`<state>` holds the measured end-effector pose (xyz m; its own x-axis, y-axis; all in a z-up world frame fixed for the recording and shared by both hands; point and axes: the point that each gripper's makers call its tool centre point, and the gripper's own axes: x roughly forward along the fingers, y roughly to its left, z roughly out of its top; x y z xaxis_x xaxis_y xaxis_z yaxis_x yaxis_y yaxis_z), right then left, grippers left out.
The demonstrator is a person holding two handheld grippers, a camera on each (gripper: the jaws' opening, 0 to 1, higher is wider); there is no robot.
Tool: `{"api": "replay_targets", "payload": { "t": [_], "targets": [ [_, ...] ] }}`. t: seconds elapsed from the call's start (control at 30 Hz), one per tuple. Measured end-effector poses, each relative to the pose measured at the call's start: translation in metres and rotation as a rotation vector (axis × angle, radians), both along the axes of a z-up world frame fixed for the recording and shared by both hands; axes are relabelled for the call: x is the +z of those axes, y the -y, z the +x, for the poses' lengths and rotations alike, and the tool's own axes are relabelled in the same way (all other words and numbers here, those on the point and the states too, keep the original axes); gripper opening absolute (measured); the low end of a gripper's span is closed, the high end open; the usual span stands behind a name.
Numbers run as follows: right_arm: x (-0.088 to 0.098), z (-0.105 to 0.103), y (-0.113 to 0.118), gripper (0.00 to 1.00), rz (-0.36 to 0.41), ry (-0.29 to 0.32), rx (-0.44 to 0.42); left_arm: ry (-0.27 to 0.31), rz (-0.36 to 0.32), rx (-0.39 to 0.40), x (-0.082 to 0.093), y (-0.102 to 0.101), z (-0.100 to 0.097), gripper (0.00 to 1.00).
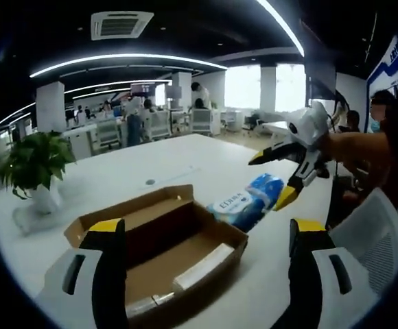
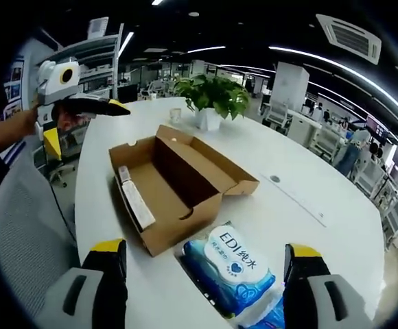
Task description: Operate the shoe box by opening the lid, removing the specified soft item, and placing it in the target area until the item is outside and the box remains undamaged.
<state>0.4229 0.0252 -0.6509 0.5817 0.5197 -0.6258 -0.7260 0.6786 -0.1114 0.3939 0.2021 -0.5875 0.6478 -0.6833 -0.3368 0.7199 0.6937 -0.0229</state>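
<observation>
Tissue pack (image 2: pixel 235 271), blue and white, lies on the white desk (image 2: pixel 309 164) just beside the open cardboard shoe box (image 2: pixel 171 185), outside it, between the spread jaws of the right hand-held gripper (image 2: pixel 206 274), which grips nothing. Left hand-held gripper (image 1: pixel 206 253) hovers with jaws apart over the box, empty.

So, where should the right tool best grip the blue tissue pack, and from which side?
Probably across the short width of the blue tissue pack, coming from above. It lies flat on the table beside the shoe box, between the open right tool tips, and looks soft.
</observation>
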Motion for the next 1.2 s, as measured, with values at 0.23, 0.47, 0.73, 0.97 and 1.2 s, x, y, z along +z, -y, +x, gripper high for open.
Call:
{"api": "replay_targets", "payload": {
  "t": [0.23, 0.47, 0.73, 0.97, 1.2],
  "targets": [
    [0.002, 0.002, -0.015, 0.88, 0.004, -0.001, 0.043, 0.009, -0.002, 0.033, -0.002, -0.018, -0.011, 0.99],
    [0.001, 0.004, -0.036, 0.81, -0.010, 0.007, 0.128, 0.005, -0.005, 0.062, -0.006, -0.035, -0.023, 0.98],
    [-0.006, 0.009, -0.064, 0.70, -0.049, 0.001, 0.261, 0.014, 0.029, 0.074, -0.015, -0.047, -0.039, 0.99],
    [-0.016, 0.017, -0.086, 0.64, -0.069, -0.040, 0.360, 0.001, 0.026, 0.097, -0.022, -0.061, -0.052, 0.99],
    [-0.026, 0.019, -0.100, 0.65, -0.090, -0.090, 0.449, 0.009, 0.006, 0.128, -0.024, -0.069, -0.059, 0.99]
  ]
}}
